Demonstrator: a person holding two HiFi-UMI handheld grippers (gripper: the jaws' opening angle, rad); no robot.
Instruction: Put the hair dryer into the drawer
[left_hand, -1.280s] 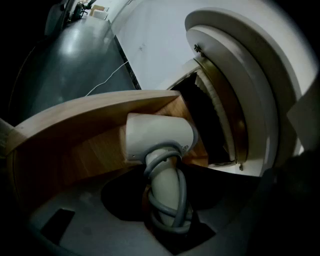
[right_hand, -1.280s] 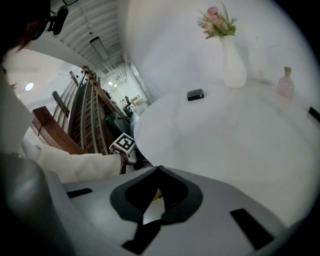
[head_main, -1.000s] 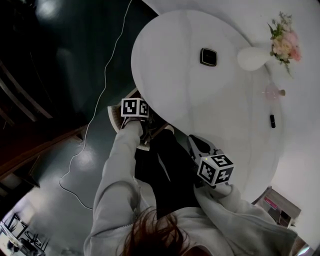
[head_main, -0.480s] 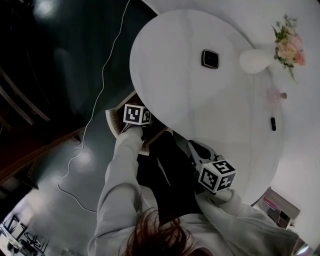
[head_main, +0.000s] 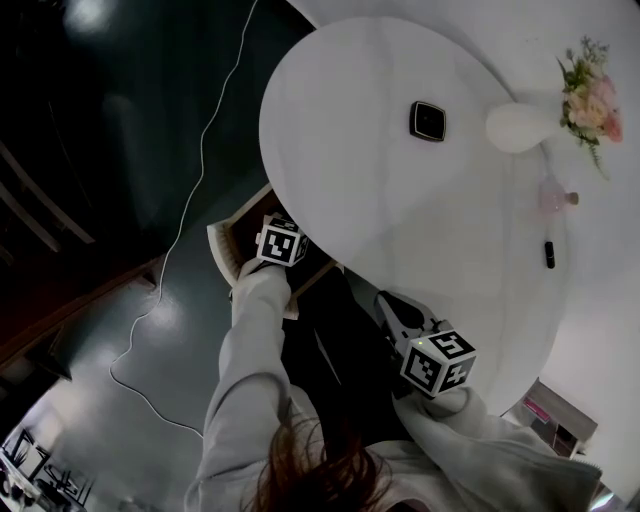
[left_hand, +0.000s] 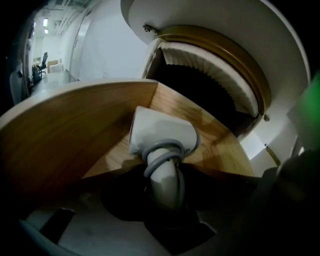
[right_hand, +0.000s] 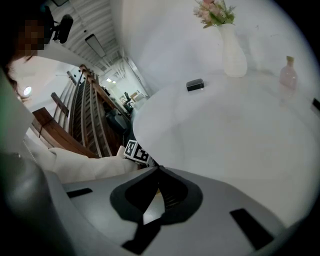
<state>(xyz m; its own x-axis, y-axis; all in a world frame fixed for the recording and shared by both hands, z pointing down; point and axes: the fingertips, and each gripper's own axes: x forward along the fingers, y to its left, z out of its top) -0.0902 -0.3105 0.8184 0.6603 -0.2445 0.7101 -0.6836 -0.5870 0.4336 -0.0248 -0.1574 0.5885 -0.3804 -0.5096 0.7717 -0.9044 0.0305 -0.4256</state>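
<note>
Your left claw (left_hand: 165, 186) is clenched on the handle of the hair dryer (left_hand: 162, 134), whose head sits inside the open wooden drawer (left_hand: 75, 135). To the right of the drawer, your right claw (right_hand: 158, 171) is pinched together, empty, over the tabletop (right_hand: 225, 130).

The hair dryer (left_hand: 162, 132) was white with a grey cord (left_hand: 162, 152) on its handle, and the drawer (left_hand: 65, 135) showed warm honey-brown wood grain. The table (head_main: 370, 190) was plain white, like the vase (head_main: 520, 128) of pink flowers (head_main: 592, 98) and green leaves, with a pale pink bottle (head_main: 553, 193) and a black, light-rimmed square thing (head_main: 428, 120). The left gripper (left_hand: 165, 175) and right gripper (right_hand: 157, 170) each bore a cube of black-and-white square markers, the right one's body grey with black pads, while the sleeve (head_main: 250, 340) was pale grey and the glossy floor (head_main: 120, 150) dark green with a thin white cable (head_main: 200, 160).
</note>
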